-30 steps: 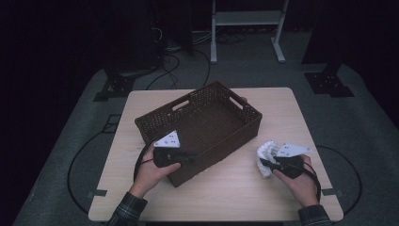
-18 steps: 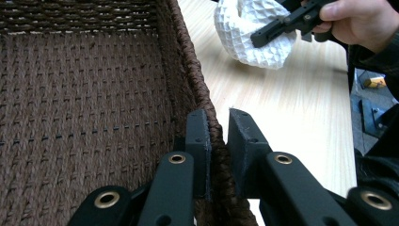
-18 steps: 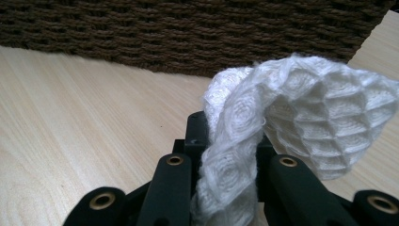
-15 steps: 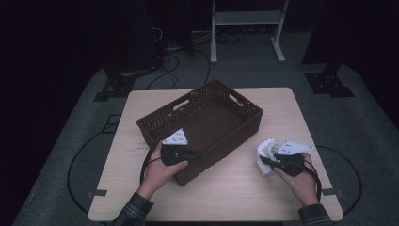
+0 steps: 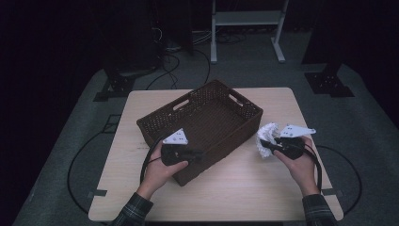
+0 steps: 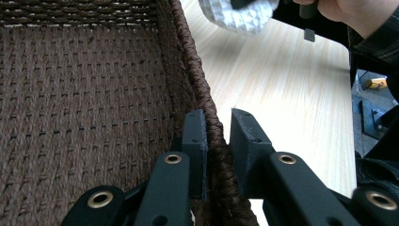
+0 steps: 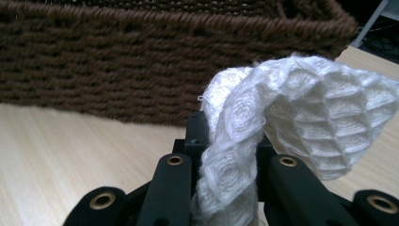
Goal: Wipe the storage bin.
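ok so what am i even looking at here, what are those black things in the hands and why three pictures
A person sits at a wooden table holding a hand-held gripper in each hand. One picture comes from a camera above the table; the other two come from cameras riding on each gripper, looking along its black jaws. On the table stands a brown woven basket. The left gripper is clamped on the basket's rim, one jaw inside and one outside. The right gripper pinches a white waffle-textured cloth, held beside the basket.
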`<action>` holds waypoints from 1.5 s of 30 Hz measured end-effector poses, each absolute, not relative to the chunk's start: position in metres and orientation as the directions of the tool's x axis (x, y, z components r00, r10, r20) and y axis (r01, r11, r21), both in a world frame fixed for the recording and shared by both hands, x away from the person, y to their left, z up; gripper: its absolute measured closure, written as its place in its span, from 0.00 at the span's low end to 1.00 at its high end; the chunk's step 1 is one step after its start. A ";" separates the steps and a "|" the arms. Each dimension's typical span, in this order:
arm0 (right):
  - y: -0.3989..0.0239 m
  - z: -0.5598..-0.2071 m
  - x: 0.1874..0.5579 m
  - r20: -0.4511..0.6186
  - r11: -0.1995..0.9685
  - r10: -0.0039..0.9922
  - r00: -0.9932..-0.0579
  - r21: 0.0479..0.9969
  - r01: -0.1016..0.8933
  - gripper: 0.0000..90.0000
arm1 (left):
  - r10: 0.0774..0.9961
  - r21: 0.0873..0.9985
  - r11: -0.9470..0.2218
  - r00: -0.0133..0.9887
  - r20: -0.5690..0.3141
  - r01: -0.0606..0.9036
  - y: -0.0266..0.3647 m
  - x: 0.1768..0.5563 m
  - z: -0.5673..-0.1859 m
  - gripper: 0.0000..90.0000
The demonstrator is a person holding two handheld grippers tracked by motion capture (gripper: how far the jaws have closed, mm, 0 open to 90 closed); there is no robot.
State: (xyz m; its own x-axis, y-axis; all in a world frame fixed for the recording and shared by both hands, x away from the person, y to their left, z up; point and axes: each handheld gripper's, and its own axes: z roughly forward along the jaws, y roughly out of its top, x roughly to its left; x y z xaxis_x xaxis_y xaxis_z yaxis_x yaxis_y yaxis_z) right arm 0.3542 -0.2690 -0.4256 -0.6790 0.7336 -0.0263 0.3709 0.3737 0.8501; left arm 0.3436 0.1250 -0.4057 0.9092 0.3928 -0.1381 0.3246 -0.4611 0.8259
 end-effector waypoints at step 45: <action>-0.260 -0.428 0.410 0.045 0.325 0.756 -0.653 0.840 0.435 0.85 | 0.389 0.809 -0.487 0.911 -0.138 0.330 0.123 0.344 -0.405 0.83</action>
State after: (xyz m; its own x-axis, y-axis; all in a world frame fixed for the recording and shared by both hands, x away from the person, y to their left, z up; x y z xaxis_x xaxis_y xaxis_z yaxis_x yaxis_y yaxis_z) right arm 0.4098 -0.2597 -0.4281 -0.6526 0.7564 0.0449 0.4348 0.3253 0.8397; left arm 0.3445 0.1230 -0.4045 0.9109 0.3889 -0.1382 0.3305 -0.4868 0.8086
